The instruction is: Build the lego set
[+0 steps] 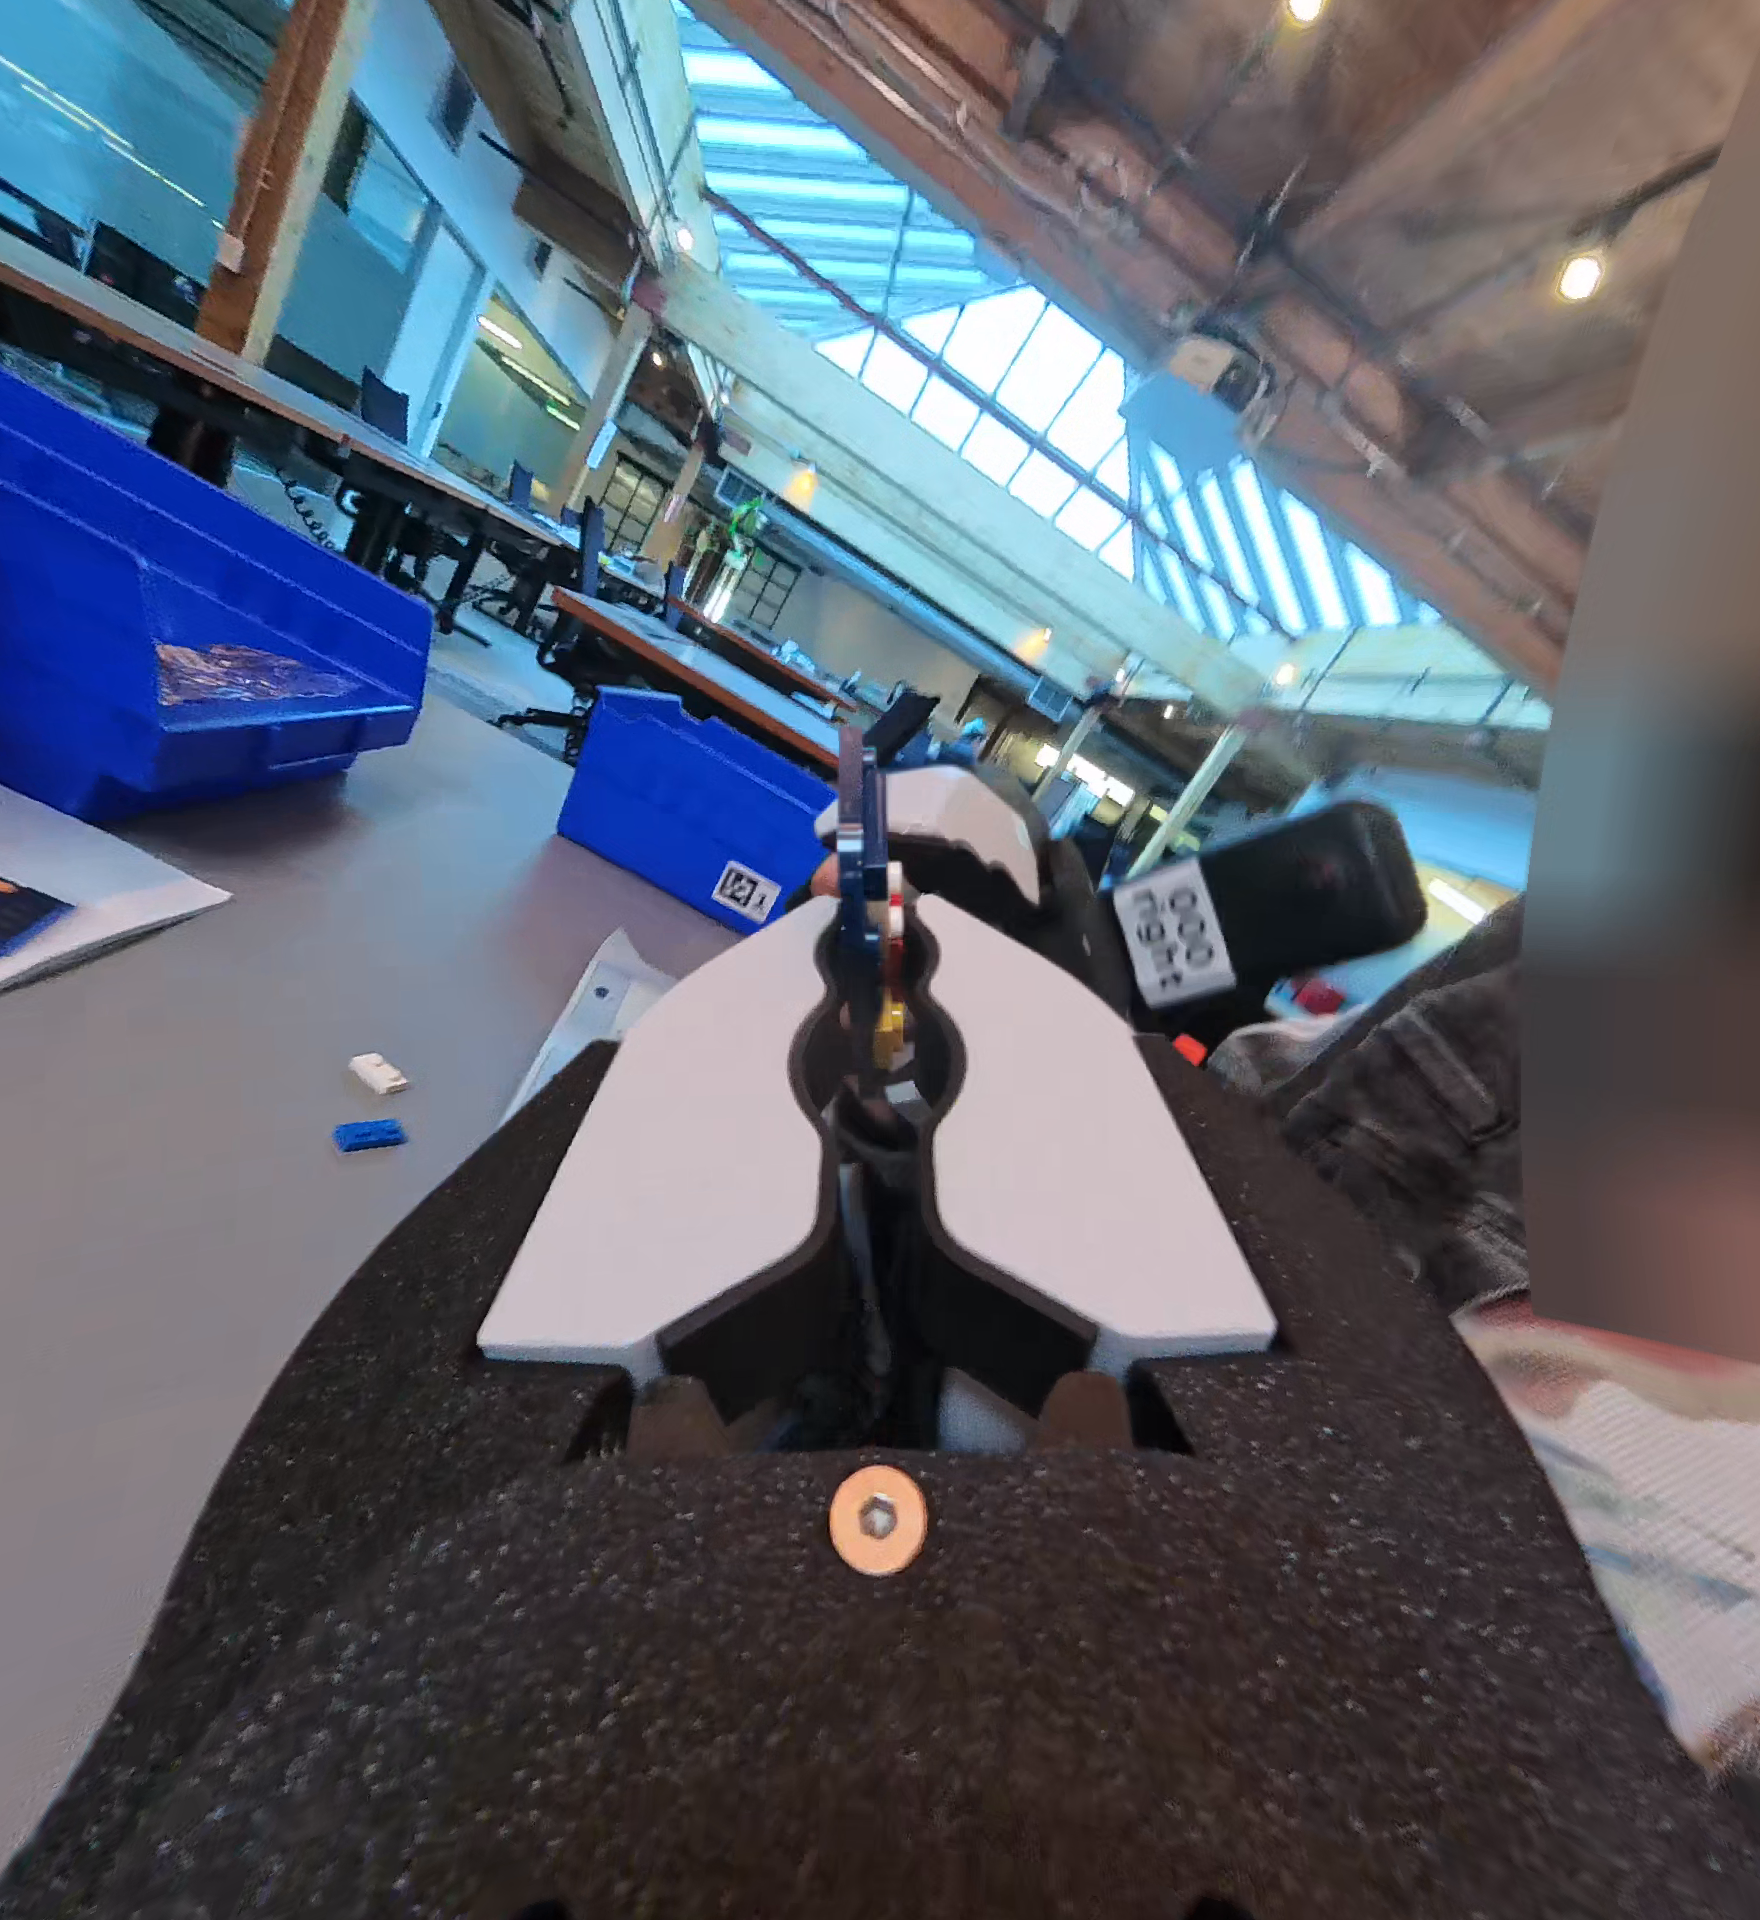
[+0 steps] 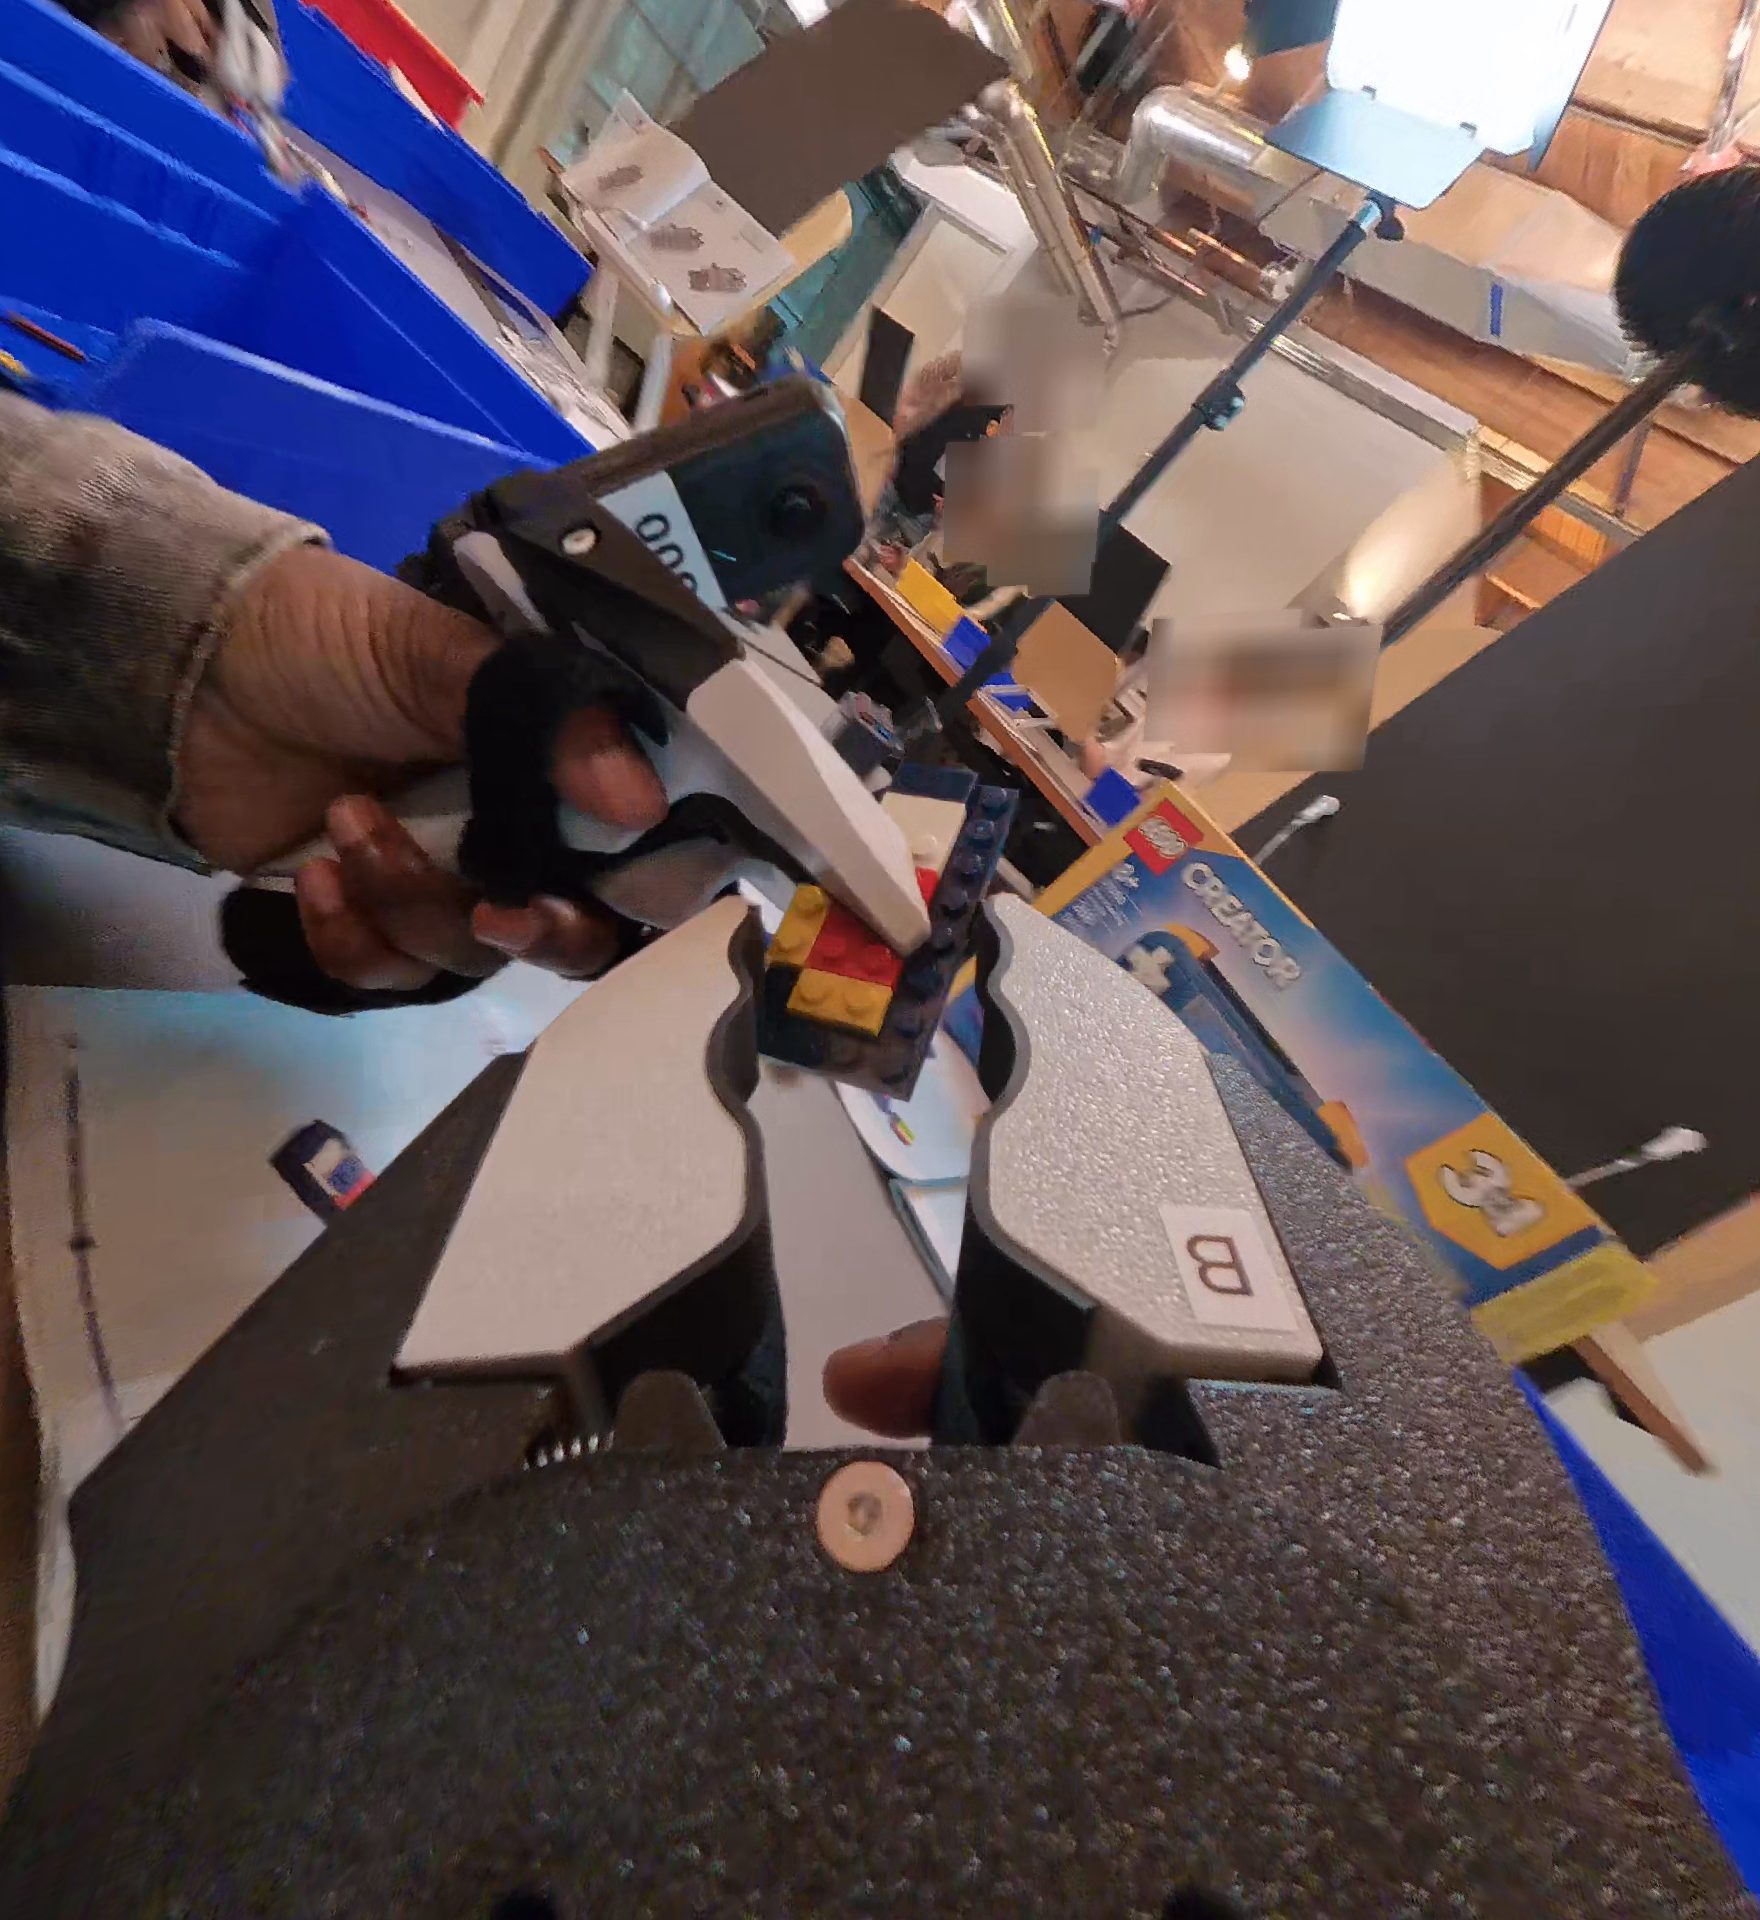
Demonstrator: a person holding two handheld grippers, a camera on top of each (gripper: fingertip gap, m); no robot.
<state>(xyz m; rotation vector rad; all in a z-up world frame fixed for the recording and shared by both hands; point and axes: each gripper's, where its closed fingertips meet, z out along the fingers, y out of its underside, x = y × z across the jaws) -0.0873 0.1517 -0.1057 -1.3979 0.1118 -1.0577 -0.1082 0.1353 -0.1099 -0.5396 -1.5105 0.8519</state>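
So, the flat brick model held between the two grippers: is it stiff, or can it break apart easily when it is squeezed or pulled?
The dark blue plate looks rigid plastic, so it probably will not bend. The red and yellow bricks are only pressed onto its studs, so twisting might pop them off. It looks thin and likely light.

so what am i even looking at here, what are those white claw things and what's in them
Those are two hand-held grippers, each worked by a person's hand, with no robot arm. Each picture comes from a camera mounted on one gripper, looking along its two white fingers.

The left gripper is clamped on the thin edge of a brick build. From the right gripper the same build shows as a dark blue plate with red and yellow bricks; it sits between the right fingers, which look closed on its edges.

On the grey table lie a loose white brick, a blue brick, blue bins and a printed sheet. A toy box stands nearby.
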